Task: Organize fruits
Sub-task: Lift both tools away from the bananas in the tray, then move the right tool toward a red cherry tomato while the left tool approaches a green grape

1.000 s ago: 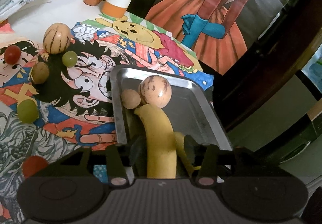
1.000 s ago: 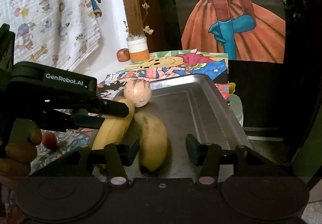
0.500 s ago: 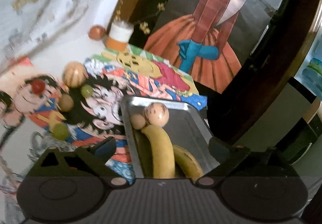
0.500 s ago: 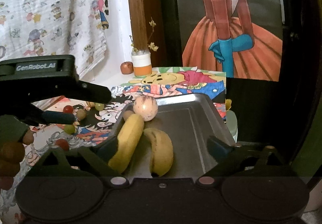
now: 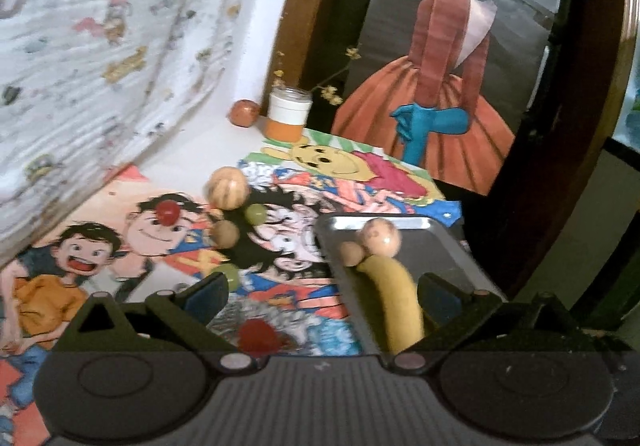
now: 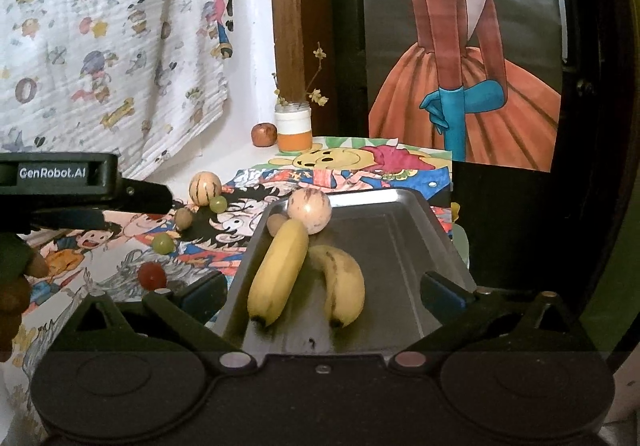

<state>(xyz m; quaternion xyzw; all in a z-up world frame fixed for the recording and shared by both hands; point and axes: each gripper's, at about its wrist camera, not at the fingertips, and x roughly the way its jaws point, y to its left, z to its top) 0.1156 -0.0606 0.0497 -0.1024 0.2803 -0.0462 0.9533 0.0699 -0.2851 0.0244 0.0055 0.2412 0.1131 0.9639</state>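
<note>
A metal tray [image 6: 400, 242] holds two bananas [image 6: 280, 270] [image 6: 342, 286], a pale round fruit [image 6: 309, 210] and a small brown fruit [image 6: 276, 222]. The tray also shows in the left wrist view [image 5: 452, 258], with one banana [image 5: 396, 302]. On the cartoon mat lie a striped round fruit [image 5: 226, 187], green grapes [image 5: 256, 213] [image 6: 163, 244], a brown fruit [image 5: 225, 233] and red fruits [image 5: 167, 211] [image 5: 258, 336]. My left gripper [image 5: 320, 296] is open and empty above the mat's near edge. My right gripper [image 6: 324, 294] is open and empty over the tray's near end.
A white and orange jar [image 5: 288, 115] with dried flowers and a reddish apple [image 5: 243, 113] stand at the back by the wall. A patterned cloth [image 6: 100, 45] hangs at the left. A painting of a woman in an orange dress [image 6: 464, 85] leans behind the table.
Both grippers have opened, let go of the bananas and drawn back and up from the tray. The left one has swung leftward toward the mat.
</note>
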